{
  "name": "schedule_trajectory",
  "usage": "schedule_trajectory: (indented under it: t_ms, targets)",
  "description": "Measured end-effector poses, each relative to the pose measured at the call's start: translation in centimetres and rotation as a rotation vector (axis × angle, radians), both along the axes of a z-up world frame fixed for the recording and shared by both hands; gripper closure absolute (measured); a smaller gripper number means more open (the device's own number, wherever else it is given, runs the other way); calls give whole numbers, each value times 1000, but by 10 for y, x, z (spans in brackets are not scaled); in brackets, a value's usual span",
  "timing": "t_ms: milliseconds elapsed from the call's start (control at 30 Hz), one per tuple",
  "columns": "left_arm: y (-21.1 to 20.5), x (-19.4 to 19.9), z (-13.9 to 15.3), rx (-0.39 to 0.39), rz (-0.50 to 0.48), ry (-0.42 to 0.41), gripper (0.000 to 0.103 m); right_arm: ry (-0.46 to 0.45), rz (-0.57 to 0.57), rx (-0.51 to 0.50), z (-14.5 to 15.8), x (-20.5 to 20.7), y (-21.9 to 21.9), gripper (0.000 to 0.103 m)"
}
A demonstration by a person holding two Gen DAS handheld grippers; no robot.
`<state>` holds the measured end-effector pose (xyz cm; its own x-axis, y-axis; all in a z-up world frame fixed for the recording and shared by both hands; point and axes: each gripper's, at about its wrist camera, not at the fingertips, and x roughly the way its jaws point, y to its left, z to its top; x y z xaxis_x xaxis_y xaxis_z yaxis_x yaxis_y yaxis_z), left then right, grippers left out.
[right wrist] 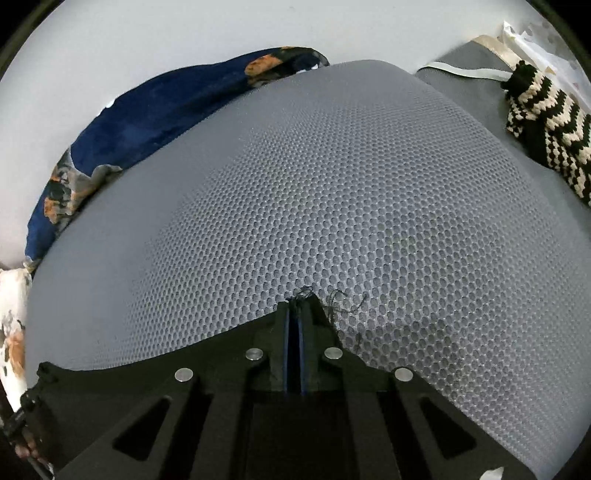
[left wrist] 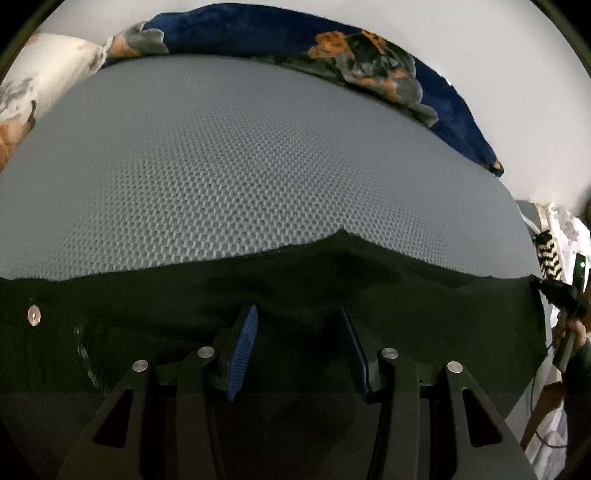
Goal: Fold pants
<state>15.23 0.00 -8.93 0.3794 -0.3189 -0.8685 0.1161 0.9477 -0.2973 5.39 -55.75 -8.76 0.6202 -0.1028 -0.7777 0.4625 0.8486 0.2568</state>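
Note:
Black pants (left wrist: 147,314) lie spread on a grey mesh mattress (left wrist: 221,166); a metal button (left wrist: 34,315) shows at their left end. My left gripper (left wrist: 298,310) stands open just over the dark cloth, its blue pads (left wrist: 243,347) well apart, and nothing is pinched between them. In the right wrist view my right gripper (right wrist: 295,310) is shut on a frayed edge of the pants (right wrist: 129,373), with loose threads (right wrist: 343,299) sticking out beside the tips. That gripper also appears at the right edge of the left wrist view, in a hand (left wrist: 569,325).
A dark blue floral blanket (left wrist: 258,33) is bunched along the mattress's far edge against a white wall. A black-and-white knitted item (right wrist: 546,125) lies at the right. A pale floral pillow (left wrist: 44,74) sits at the far left.

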Motion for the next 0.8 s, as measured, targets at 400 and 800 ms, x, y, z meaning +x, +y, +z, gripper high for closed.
schedule_trajectory:
  t_ms: [400, 800]
  targets:
    - [40, -25, 41, 36, -24, -68, 55, -64, 329, 4, 58, 31, 127, 82]
    - [142, -44, 39, 66, 139, -12, 55, 125, 970, 187, 18, 146, 372, 69]
